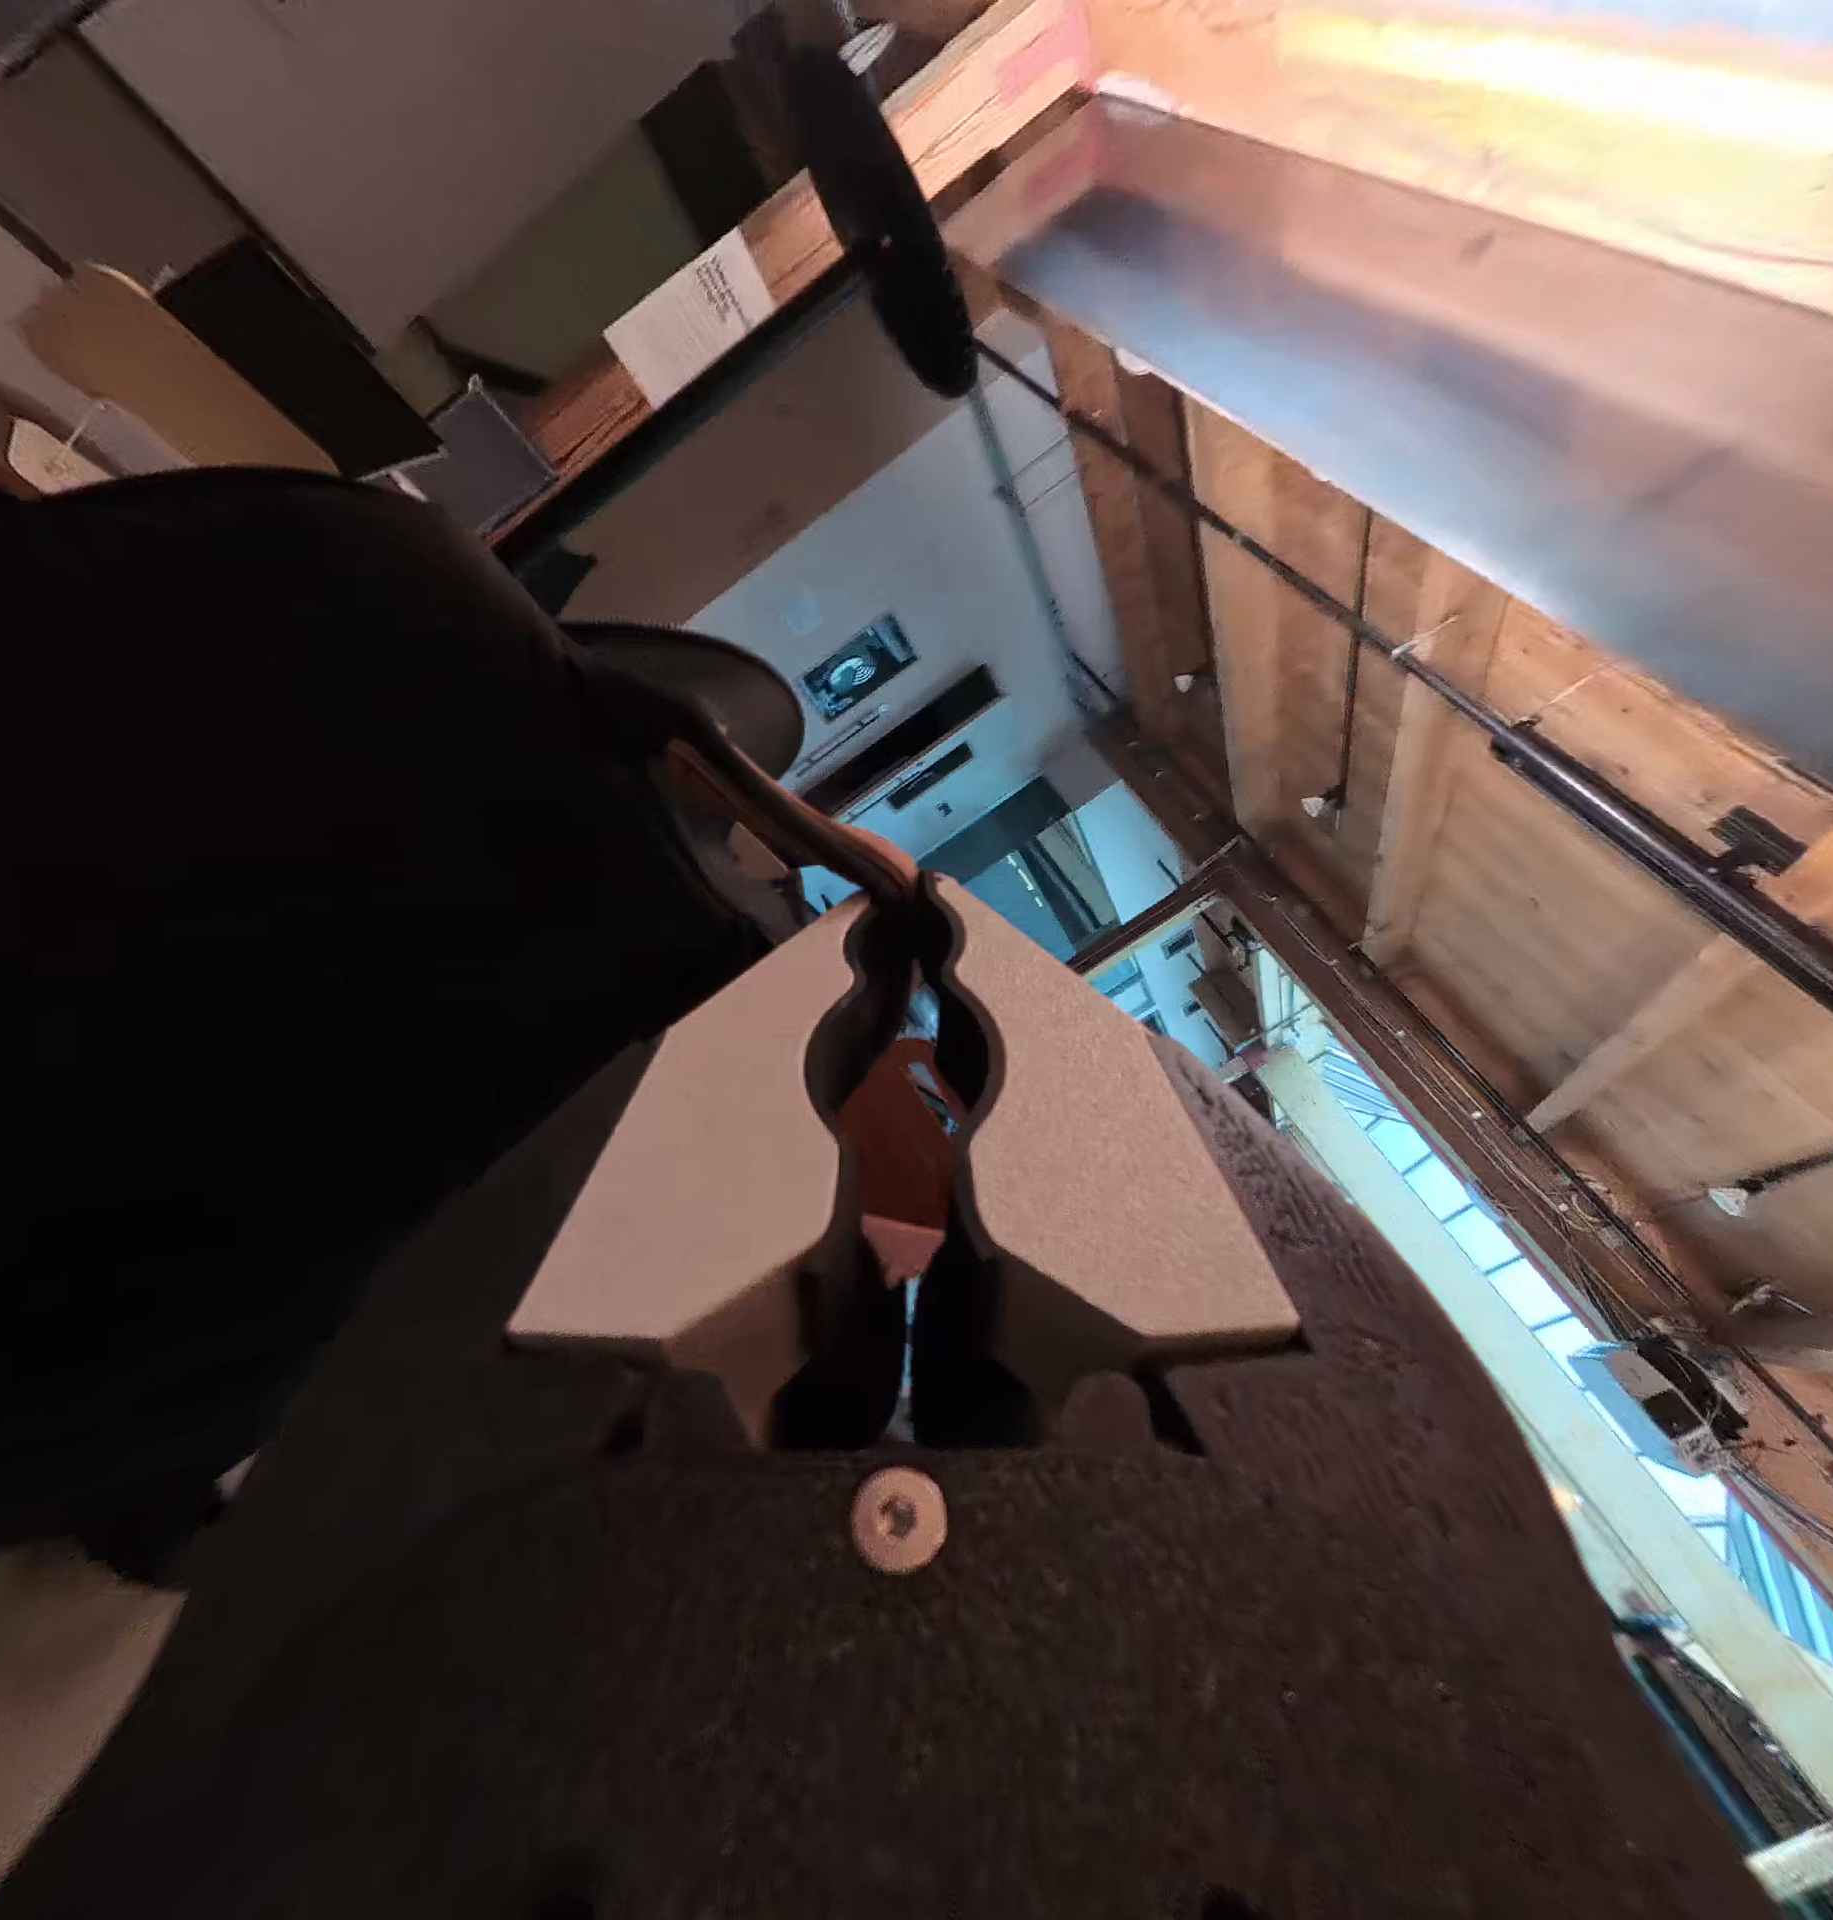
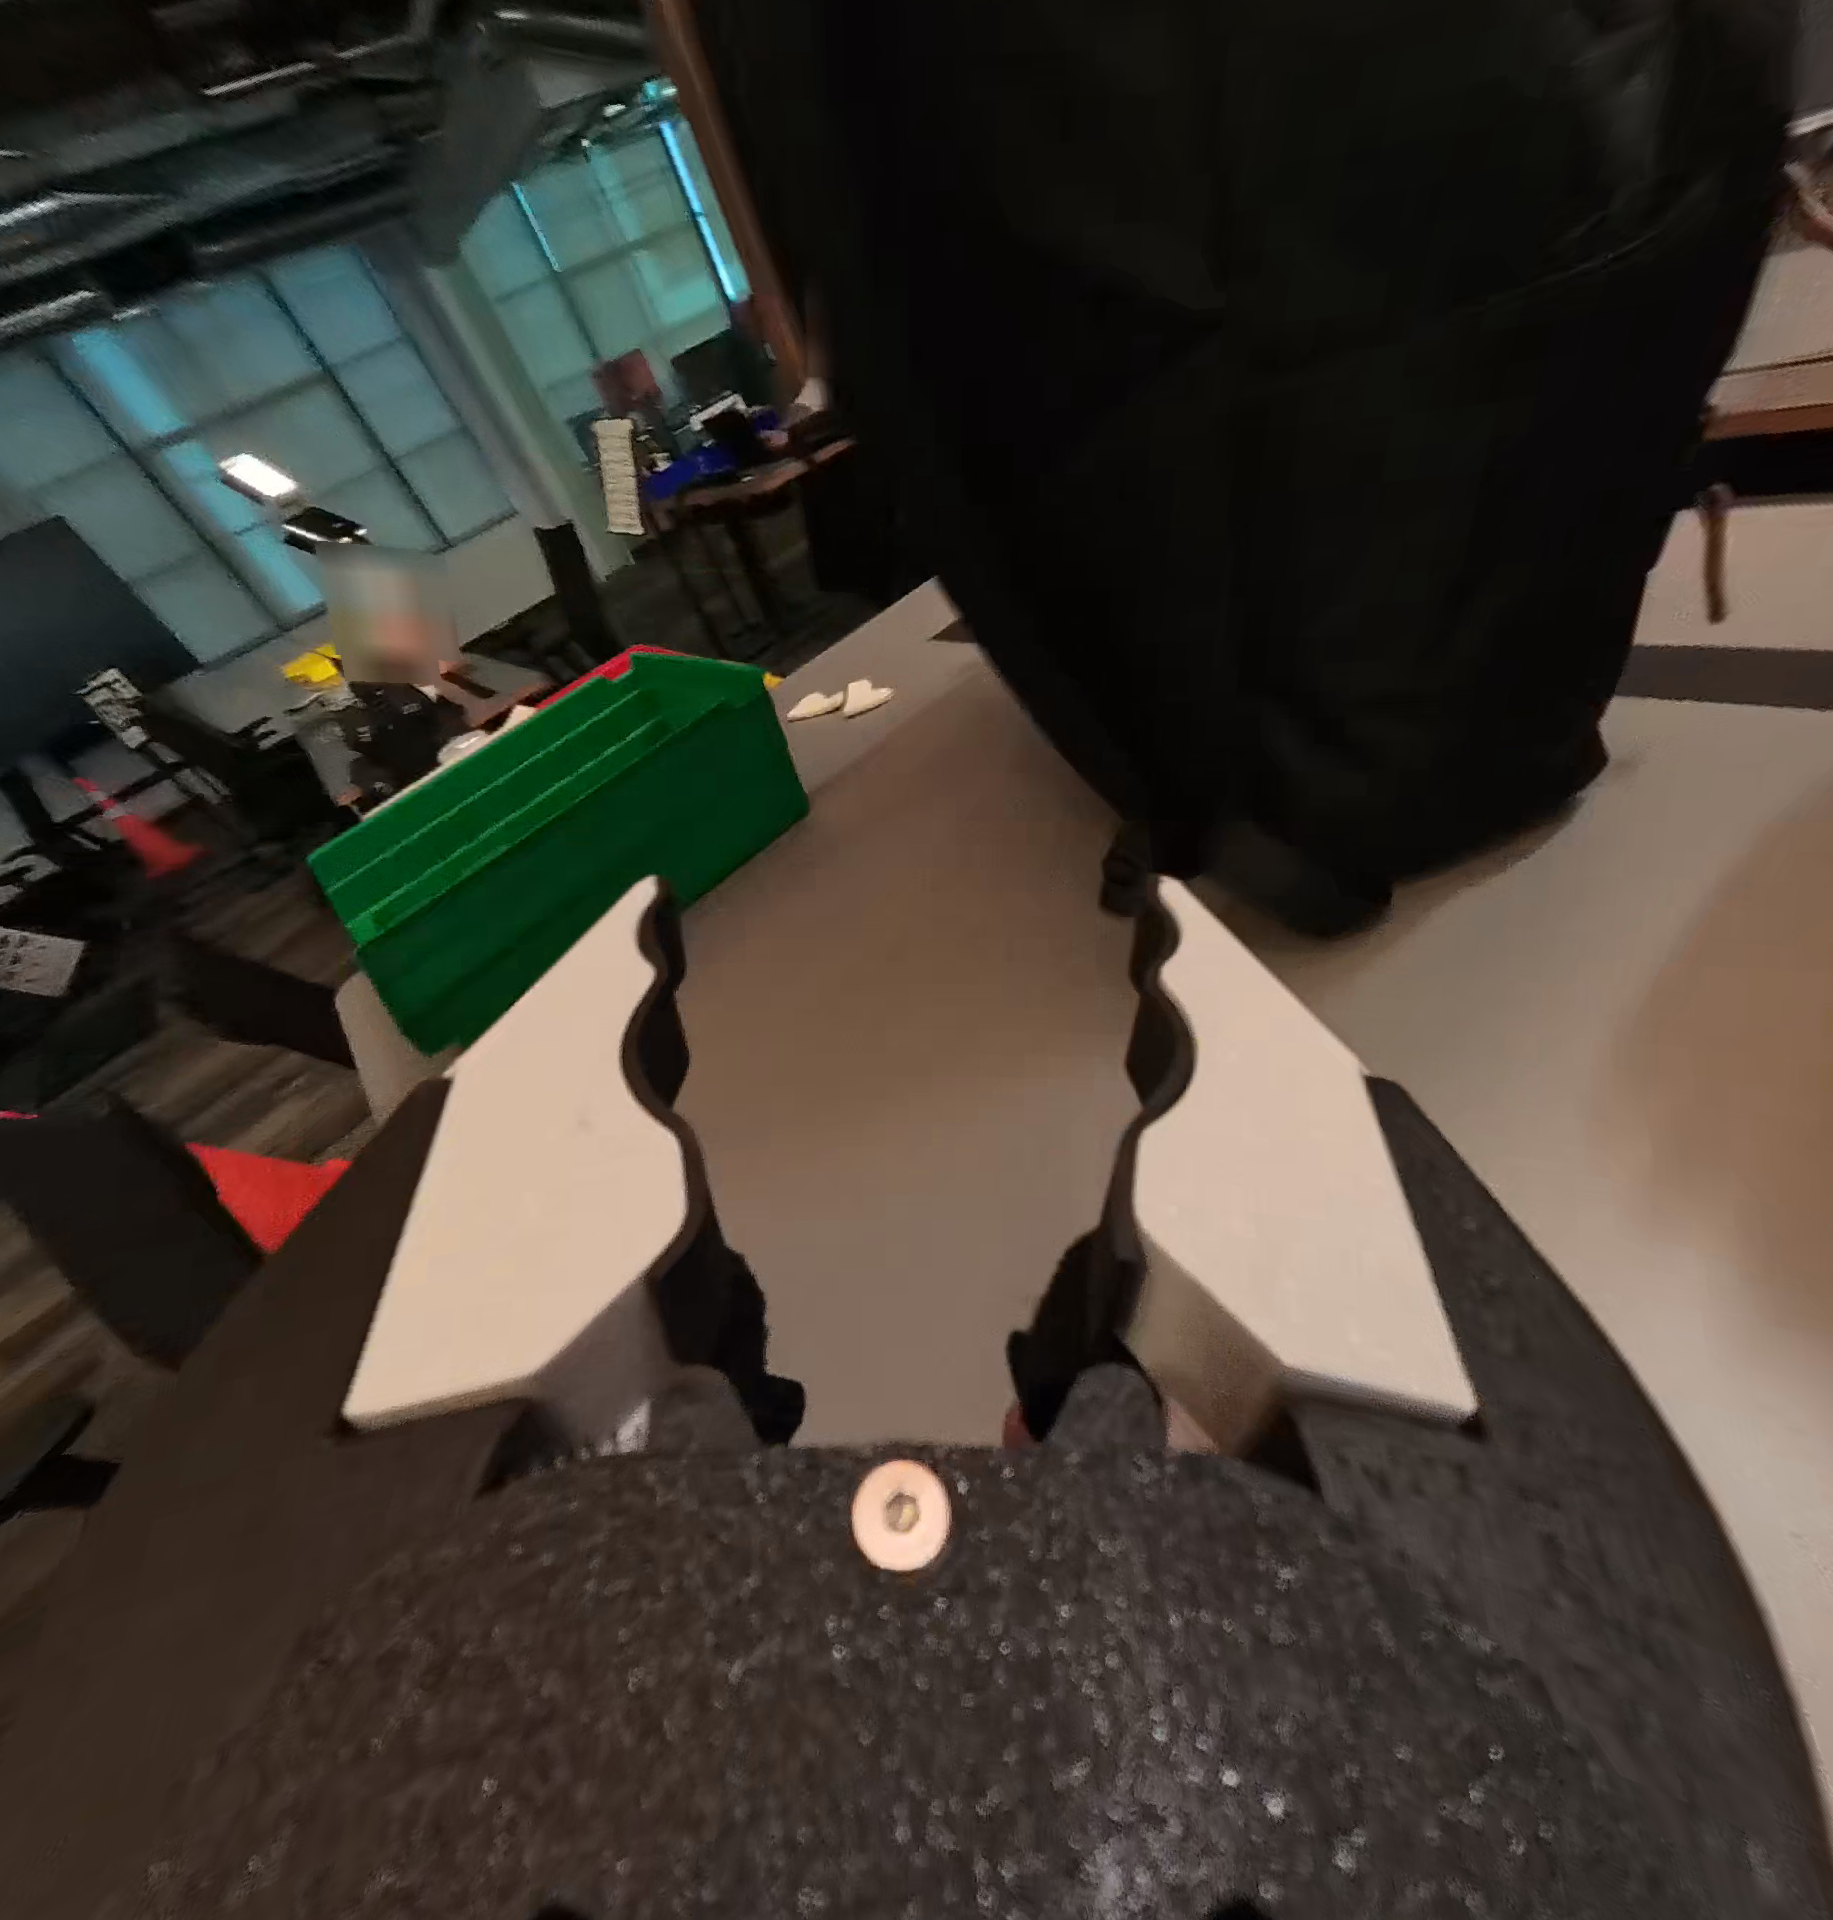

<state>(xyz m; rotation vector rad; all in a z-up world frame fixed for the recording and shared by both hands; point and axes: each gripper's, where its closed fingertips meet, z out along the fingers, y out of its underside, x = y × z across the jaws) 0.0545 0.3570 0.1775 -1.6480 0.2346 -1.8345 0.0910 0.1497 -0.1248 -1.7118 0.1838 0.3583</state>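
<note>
Two claws, two different states. Left claw (image 1: 907,914): jaws pinched nearly together at the tips, clamping a thin brown strap or cord (image 1: 777,805) that runs up out of a bulky black fabric item (image 1: 268,883), possibly a bag or garment; I cannot tell which. The grip sits right at the strap's end, so the black mass hangs off to the side rather than between the jaws. The left wrist view is tilted steeply upward toward wooden ceiling panels (image 1: 1463,831) and a window (image 1: 1514,1247), which suggests the claw is raised high, lifting by the strap.

Right claw (image 2: 907,904): jaws spread wide, nothing between them, hovering above the pale table (image 2: 891,1091). Dark fabric (image 2: 1255,468) hangs directly ahead of it, its lower edge reaching the table near the right fingertip; contact is uncertain. A green bin (image 2: 579,831) rests on the table's left edge, beside the left fingertip in view but farther off. Two small white pieces (image 2: 839,701) lie beyond it.
</note>
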